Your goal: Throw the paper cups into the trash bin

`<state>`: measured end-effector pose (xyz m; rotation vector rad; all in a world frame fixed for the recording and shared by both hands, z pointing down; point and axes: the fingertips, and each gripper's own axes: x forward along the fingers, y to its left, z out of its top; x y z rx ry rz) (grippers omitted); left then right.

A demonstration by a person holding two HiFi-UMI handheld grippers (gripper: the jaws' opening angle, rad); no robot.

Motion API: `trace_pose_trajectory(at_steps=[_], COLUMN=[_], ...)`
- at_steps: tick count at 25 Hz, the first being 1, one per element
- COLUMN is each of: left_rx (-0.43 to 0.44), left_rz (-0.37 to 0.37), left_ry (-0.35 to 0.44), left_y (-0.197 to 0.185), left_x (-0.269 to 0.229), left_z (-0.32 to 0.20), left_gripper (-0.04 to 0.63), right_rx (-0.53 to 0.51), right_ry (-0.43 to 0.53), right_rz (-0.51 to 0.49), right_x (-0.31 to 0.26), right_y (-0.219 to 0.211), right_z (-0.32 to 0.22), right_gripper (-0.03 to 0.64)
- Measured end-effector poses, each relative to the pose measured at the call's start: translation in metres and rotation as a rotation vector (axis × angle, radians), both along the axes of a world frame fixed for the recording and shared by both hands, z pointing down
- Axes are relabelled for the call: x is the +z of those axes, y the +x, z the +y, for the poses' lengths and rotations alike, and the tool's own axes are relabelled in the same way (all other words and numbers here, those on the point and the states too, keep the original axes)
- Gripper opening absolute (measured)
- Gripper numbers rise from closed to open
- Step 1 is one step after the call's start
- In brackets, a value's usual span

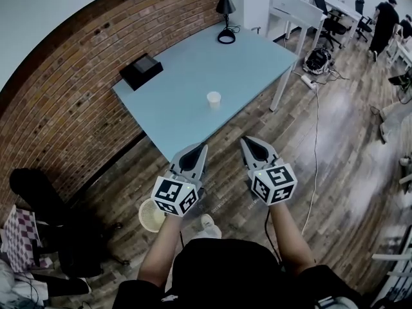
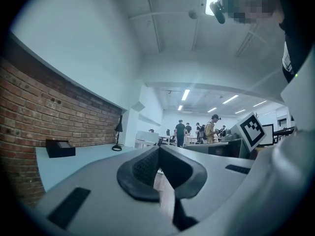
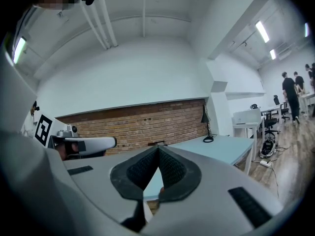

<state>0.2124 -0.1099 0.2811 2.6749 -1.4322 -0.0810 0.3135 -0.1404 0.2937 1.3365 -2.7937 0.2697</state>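
A white paper cup (image 1: 214, 99) stands upright near the front edge of the light blue table (image 1: 187, 89). Both grippers are held side by side over the wooden floor, just short of that edge, pointing at the table. My left gripper (image 1: 202, 149) is shut with nothing between its pads, and its tips meet in its own view (image 2: 158, 149). My right gripper (image 1: 247, 142) is also shut and empty (image 3: 158, 149). A white mesh trash bin (image 1: 152, 215) sits on the floor under my left forearm. The cup is hidden behind the jaws in both gripper views.
A black box (image 1: 140, 71) and a black desk lamp (image 1: 225, 15) stand at the table's far side by the brick wall (image 1: 71, 102). A dark chair (image 1: 45, 205) is at the left. More desks, chairs and people (image 1: 385, 21) fill the right background; cables lie on the floor.
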Motion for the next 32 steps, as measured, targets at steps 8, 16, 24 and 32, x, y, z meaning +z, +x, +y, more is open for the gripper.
trace_pose_trajectory(at_steps=[8,16,24,32], left_rx=[0.027,0.069,0.087,0.044], left_rz=[0.019,0.036,0.051,0.047], left_ry=[-0.004,-0.009,-0.024,-0.050], left_y=[-0.039,-0.073,-0.089,-0.088], left_x=[0.000,0.005,0.014,0.027], left_z=[-0.049,-0.089,-0.106,-0.128], left_gripper=[0.009,0.009,0.009,0.009], right_rx=[0.033,0.085,0.097,0.067], right_ry=[-0.011,-0.023,-0.059,-0.080], right_rz=[0.022,0.051,0.089,0.093], right_x=[0.003,0.012,0.031,0.044], right_y=[-0.034,-0.062,-0.080,-0.077], right_z=[-0.048,-0.086,-0.103,-0.133], right_gripper=[0.005,0.005,0.005,0.005])
